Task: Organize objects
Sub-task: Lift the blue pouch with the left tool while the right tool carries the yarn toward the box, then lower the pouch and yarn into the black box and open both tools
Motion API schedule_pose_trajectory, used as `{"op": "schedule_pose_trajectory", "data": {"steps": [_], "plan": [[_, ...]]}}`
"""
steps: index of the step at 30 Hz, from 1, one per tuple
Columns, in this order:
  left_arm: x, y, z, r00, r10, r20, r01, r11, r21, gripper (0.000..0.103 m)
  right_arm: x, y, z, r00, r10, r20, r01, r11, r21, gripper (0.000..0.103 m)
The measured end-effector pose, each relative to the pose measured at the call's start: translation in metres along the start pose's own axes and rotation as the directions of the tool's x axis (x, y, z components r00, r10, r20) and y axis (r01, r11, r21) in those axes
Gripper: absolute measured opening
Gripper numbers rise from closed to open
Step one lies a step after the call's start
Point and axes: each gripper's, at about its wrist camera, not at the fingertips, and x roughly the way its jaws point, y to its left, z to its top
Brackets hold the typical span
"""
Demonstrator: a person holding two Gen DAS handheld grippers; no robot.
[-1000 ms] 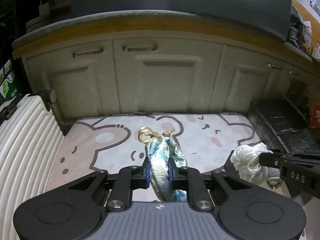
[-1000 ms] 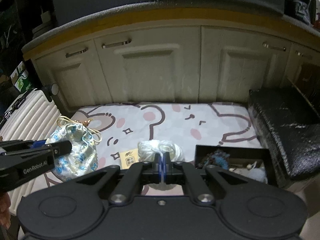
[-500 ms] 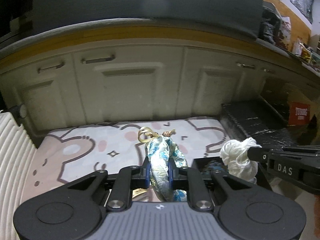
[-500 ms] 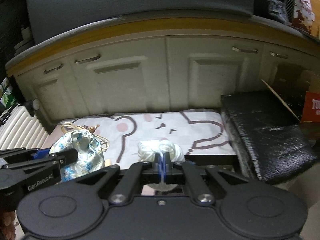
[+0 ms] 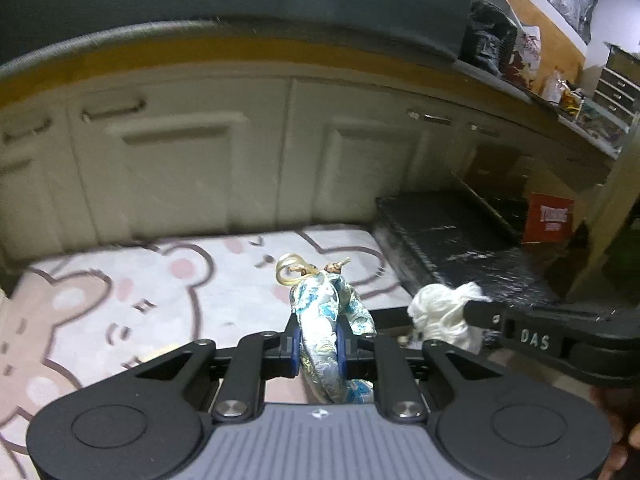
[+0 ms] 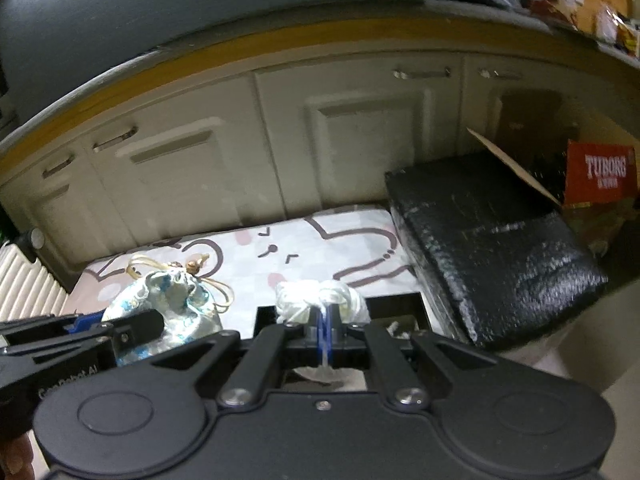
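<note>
We have the cream panelled cabinet fronts (image 5: 208, 168) with metal handles across the back, under a dark countertop with a yellow-brown edge. On the floor in front: a pale mat printed with pink-cheeked cartoon bears (image 5: 132, 292), and touching its right edge a black shiny-wrapped rectangular block (image 6: 496, 248). Behind that block, a brown cardboard flap and a red carton lettered TUBORG (image 6: 602, 178). A white ribbed case (image 6: 28, 280) sits at the mat's left edge.

At the near end of the mat, by the block, an open black box (image 6: 400, 314), contents too blurred to name.

Left gripper (image 5: 318, 344): fingers clenched on a blue-and-white brocade drawstring pouch with gold cord (image 5: 324, 320), held clear above the mat, cord end pointing away from us.

Right gripper (image 6: 325, 326): fingers clamped tight on a white knotted bundle of cloth or cord (image 6: 316, 296), hanging over the black box's near-left part. Material unclear.

Both loads sit side by side, near but apart.
</note>
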Motion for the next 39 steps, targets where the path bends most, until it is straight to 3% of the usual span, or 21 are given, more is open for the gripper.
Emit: {"op": "schedule_pose_trajectory", "data": {"steps": [8,19,26,29,39], "plan": [[0.032,-0.008,-0.007,0.997,-0.015,-0.074,0.016,1.0,0.009,0.018,0.017,-0.018,-0.009,0.999,-0.017,-0.038,0.019,0.998,0.06,0.002],[0.076,-0.013,-0.025,0.98,-0.026,-0.198,0.029,0.999,0.015,0.018,0.041,-0.022,-0.021,0.993,-0.035,-0.11,0.043,0.996,0.072,0.002],[0.09,-0.022,-0.032,0.974,-0.027,-0.225,0.042,0.997,0.064,0.022,0.05,-0.031,-0.022,0.992,-0.067,-0.11,0.078,0.992,0.101,0.002],[0.092,-0.022,-0.035,0.972,-0.009,-0.234,0.032,0.995,0.092,0.033,0.057,-0.032,-0.021,0.992,-0.074,-0.099,0.085,0.99,0.114,0.002],[0.091,-0.009,-0.035,0.974,0.008,-0.227,0.02,0.993,0.119,0.034,0.092,-0.022,-0.015,0.992,-0.086,-0.091,0.094,0.991,0.093,0.002]]}}
